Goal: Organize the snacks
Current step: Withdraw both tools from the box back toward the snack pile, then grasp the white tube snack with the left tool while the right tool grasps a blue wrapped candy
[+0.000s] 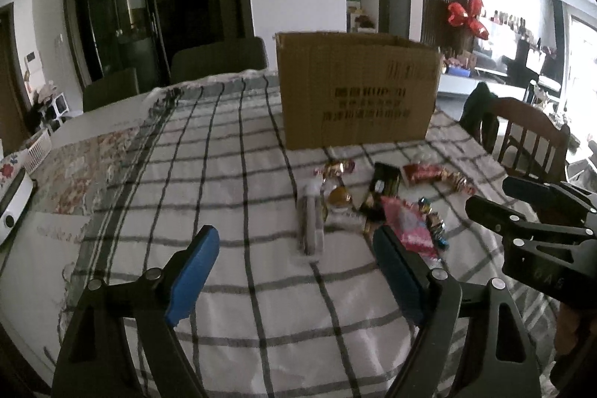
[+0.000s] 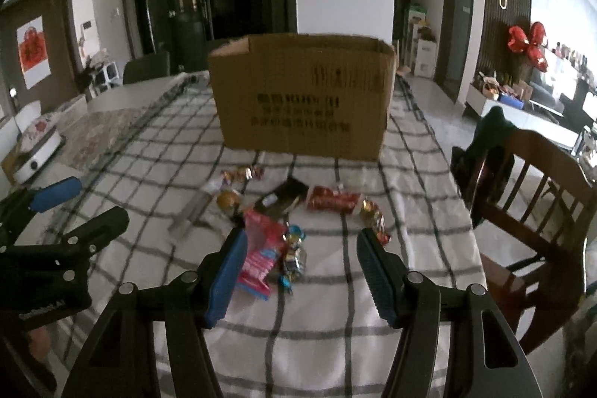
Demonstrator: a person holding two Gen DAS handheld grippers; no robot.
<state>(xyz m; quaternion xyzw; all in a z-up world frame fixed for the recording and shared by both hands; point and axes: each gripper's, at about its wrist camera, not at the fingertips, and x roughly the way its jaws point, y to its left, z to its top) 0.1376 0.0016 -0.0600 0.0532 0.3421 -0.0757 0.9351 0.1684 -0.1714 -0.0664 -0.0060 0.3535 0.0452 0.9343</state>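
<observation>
Fingers of both grippers stand apart, holding nothing. The right gripper (image 2: 300,271) hovers over the table's near edge; a pink packet (image 2: 257,258) lies just beside its left finger (image 2: 227,276), foil candies (image 2: 294,254) between the fingers. The left gripper (image 1: 298,275) hovers short of a grey packet (image 1: 310,224). Remaining snacks lie mid-table on the checked cloth (image 2: 328,331), before a box (image 2: 304,97).
</observation>
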